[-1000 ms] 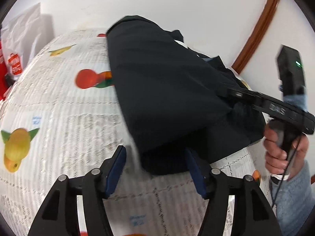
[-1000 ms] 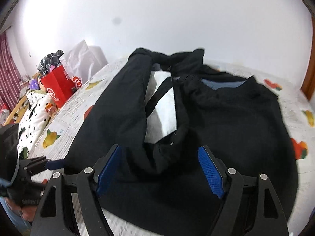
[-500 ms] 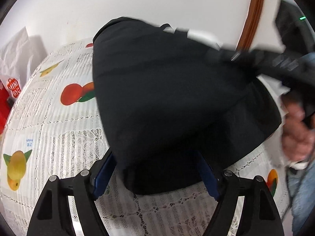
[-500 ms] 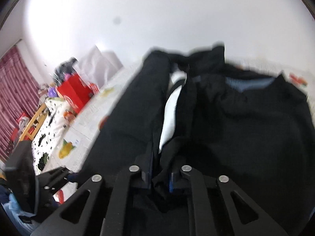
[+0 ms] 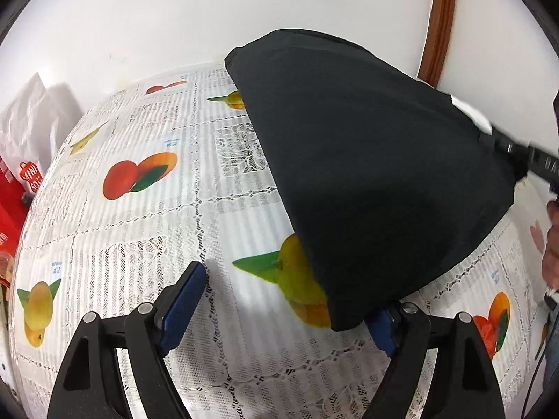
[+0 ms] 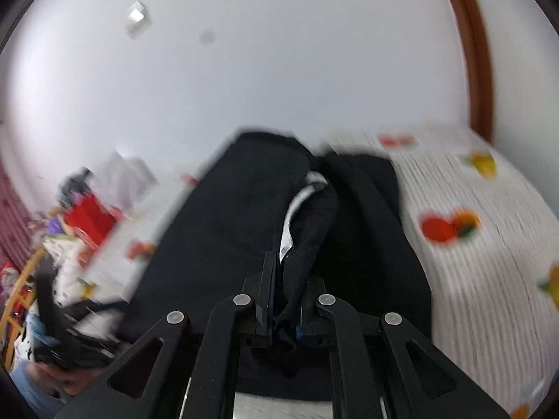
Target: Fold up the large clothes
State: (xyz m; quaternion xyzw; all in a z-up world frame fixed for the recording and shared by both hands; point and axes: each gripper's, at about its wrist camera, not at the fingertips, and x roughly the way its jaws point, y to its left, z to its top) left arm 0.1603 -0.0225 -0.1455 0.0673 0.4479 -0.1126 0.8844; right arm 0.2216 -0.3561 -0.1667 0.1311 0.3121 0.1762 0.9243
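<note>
While its jaws have just been opening, the left gripper (image 5: 283,309) stands wide over the fruit-print tablecloth (image 5: 146,230), the black garment (image 5: 367,174) draped toward two o'clock. Right wrist view: the right gripper (image 6: 284,309) pinches a garment fold at six o'clock.

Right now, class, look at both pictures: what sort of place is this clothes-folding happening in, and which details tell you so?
Probably a room in a home. A table wears a lace tablecloth printed with fruit, a black garment lies on it, a red shopping bag stands against a plain white wall, and household clutter sits blurred to one side.
</note>
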